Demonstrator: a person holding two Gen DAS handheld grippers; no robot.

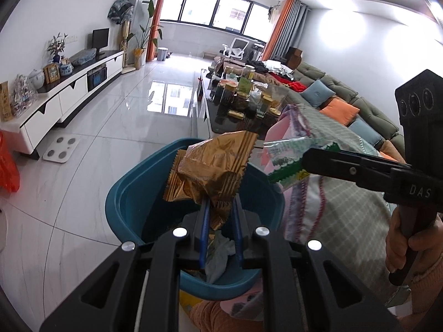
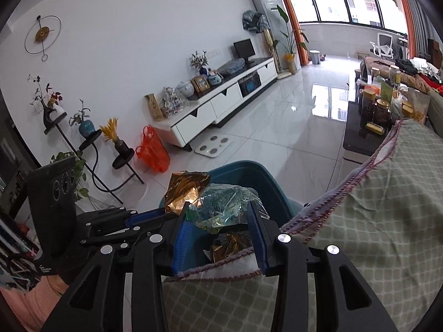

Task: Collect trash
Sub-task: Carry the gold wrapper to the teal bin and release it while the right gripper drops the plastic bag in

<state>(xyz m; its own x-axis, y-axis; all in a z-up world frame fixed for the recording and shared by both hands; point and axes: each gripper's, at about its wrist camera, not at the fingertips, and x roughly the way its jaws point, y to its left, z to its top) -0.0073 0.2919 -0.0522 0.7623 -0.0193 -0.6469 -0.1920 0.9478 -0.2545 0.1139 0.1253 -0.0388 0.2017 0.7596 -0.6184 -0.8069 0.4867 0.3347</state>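
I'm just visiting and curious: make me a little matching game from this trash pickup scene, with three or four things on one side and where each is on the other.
Things:
1. gold wrapper
2. green and white wrapper
3. teal bin
4. orange plastic bag

Places:
A. on the floor beside the white TV cabinet
B. pinched in the left gripper
C. on the floor below both grippers, with trash already inside
D. held in the right gripper

Pairs: 1-B, 2-D, 3-C, 4-A
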